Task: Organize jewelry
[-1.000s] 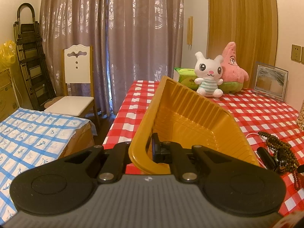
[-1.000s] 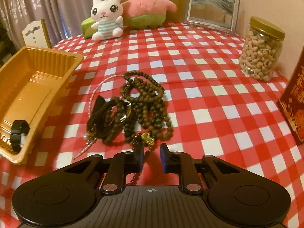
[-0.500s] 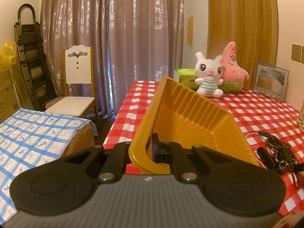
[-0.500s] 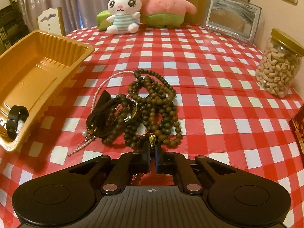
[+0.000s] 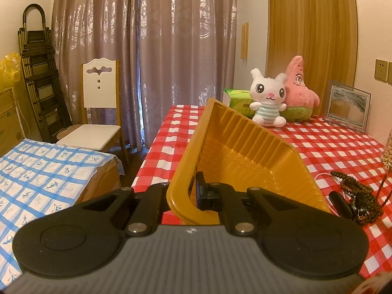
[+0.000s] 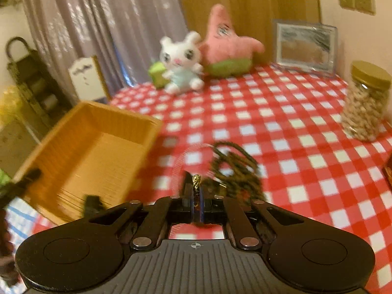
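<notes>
With the right gripper (image 6: 196, 191) pinched on the gold charm (image 6: 196, 180) of the beads (image 6: 232, 171) and the left gripper (image 5: 193, 191) clamping the tray (image 5: 245, 152) rim at left, lift slowly so the heaped strands untangle before swinging left.

Left gripper (image 5: 196, 191): pointing toward 12 o'clock, tilted slightly down, jaws clamped on the near wall of the yellow tray (image 5: 245, 152). Right gripper (image 6: 196, 196): angled down, jaws pinched on a small gold charm (image 6: 196, 180).
</notes>
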Available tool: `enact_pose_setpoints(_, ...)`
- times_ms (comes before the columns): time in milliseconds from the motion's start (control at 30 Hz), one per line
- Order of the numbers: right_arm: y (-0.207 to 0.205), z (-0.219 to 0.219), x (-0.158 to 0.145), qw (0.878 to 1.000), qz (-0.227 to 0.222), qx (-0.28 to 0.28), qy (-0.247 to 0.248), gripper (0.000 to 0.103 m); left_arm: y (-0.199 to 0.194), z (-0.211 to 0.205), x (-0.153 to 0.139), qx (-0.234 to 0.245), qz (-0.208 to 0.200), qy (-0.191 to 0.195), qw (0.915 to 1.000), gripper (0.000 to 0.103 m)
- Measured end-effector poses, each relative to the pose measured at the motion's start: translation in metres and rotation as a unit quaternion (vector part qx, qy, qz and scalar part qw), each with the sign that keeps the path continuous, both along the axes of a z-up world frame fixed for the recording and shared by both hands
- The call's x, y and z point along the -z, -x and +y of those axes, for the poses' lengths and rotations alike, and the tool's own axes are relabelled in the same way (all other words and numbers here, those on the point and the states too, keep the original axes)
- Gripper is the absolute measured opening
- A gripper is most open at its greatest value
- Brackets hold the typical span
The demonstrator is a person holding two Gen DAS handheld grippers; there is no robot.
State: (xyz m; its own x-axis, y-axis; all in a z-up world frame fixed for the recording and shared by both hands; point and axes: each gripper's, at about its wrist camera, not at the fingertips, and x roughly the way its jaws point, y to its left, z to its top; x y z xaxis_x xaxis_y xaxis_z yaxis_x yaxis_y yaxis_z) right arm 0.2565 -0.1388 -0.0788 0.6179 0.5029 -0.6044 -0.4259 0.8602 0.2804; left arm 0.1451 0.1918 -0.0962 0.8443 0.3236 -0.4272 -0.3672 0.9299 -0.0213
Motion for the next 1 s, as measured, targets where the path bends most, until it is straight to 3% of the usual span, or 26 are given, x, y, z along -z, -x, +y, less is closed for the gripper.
enact_pose_setpoints(300, 0.007, 0.072, -0.031, 0.991, -0.012, -0.105, -0.076, 0.004, -0.001, -0.001, 0.000, 0.003, 0.000, -0.001, 1.0000, 0.007)
enact_pose_setpoints(567, 0.012, 0.138, -0.009, 0.981, 0.011, -0.183, -0.061, 0.004, -0.002, -0.001, 0.000, 0.004, 0.000, 0.000, 1.0000, 0.007)
enact_pose_setpoints(800, 0.012, 0.153, 0.010, 0.979, 0.037, -0.195, -0.037, 0.005, -0.002, -0.001, 0.000, 0.005, 0.000, 0.003, 1.0000, 0.007)
enact_pose_setpoints(1000, 0.019, 0.123, 0.003, 0.987, 0.021, -0.158, -0.023, 0.006, -0.003, 0.000, 0.001, 0.006, 0.000, 0.007, 1.0000, 0.007)
